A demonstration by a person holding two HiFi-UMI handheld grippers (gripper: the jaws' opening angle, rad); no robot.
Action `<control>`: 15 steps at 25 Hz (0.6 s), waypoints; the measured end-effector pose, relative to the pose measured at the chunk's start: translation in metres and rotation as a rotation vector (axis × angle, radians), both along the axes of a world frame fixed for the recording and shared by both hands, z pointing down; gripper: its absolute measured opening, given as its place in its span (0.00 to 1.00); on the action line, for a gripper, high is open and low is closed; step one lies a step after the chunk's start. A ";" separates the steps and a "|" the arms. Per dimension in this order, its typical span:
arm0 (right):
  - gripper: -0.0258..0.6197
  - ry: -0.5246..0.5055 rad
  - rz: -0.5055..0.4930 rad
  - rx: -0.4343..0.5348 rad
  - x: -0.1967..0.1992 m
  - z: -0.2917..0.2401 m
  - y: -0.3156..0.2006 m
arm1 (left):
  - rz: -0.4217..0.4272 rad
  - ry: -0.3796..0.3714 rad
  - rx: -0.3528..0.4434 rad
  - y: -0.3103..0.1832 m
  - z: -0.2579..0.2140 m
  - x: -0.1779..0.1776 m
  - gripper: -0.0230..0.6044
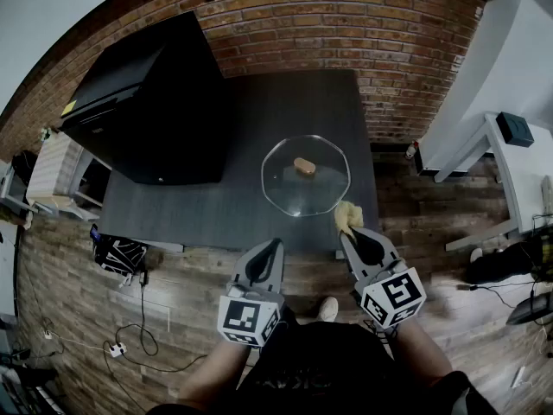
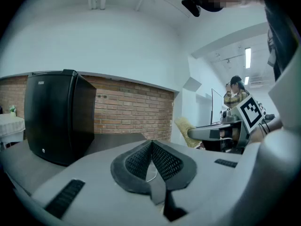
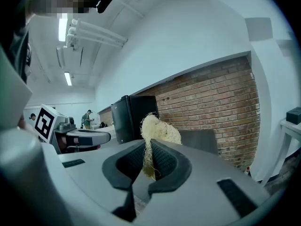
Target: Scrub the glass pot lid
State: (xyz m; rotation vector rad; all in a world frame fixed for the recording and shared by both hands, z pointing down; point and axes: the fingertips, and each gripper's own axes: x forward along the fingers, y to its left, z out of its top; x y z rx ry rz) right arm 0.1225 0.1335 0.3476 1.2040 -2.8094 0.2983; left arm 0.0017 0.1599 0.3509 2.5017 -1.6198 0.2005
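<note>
On bench (image 1: 259, 102) toward front edge: glass pot lid (image 1: 304, 180) lying knob up, neither tool touching. Right tongs (image 3: 149, 150) pinching pale fibre scrubber (image 3: 159, 128), near lid rim. Left tongs (image 2: 151, 146) pressed together, empty. Scrubbing apparently not begun; whole job left.

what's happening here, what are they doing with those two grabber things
A person holds a claw in each hand at the near edge of a dark table. The right claw is shut on a pale fibrous scrubber, close to the rim of the glass pot lid, which lies flat on the table. The left claw is shut and empty. The scrubber isn't on the glass yet.
</note>
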 end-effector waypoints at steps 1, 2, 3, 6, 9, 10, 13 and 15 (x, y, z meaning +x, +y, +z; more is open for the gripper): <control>0.10 0.000 0.000 0.001 0.001 0.000 -0.001 | 0.001 0.000 0.001 -0.001 0.000 0.001 0.09; 0.10 -0.001 0.001 0.001 0.001 0.001 -0.001 | 0.002 0.001 0.001 -0.001 0.001 0.002 0.09; 0.10 -0.001 0.001 0.002 0.002 0.001 -0.001 | 0.002 0.000 0.002 -0.002 0.001 0.002 0.09; 0.10 -0.001 0.003 0.002 0.002 0.002 -0.002 | 0.002 0.000 0.003 -0.003 0.001 0.003 0.09; 0.10 -0.015 0.002 0.005 0.003 0.000 -0.003 | -0.001 -0.002 0.005 -0.003 0.000 0.003 0.09; 0.10 -0.024 0.001 0.008 0.003 -0.001 -0.004 | -0.003 -0.002 0.005 -0.004 -0.001 0.002 0.09; 0.10 -0.036 0.003 0.018 0.004 -0.003 -0.006 | -0.007 -0.001 0.005 -0.005 -0.001 0.002 0.09; 0.10 -0.033 -0.001 0.025 0.004 -0.004 -0.007 | -0.009 -0.001 0.005 -0.005 -0.001 0.002 0.09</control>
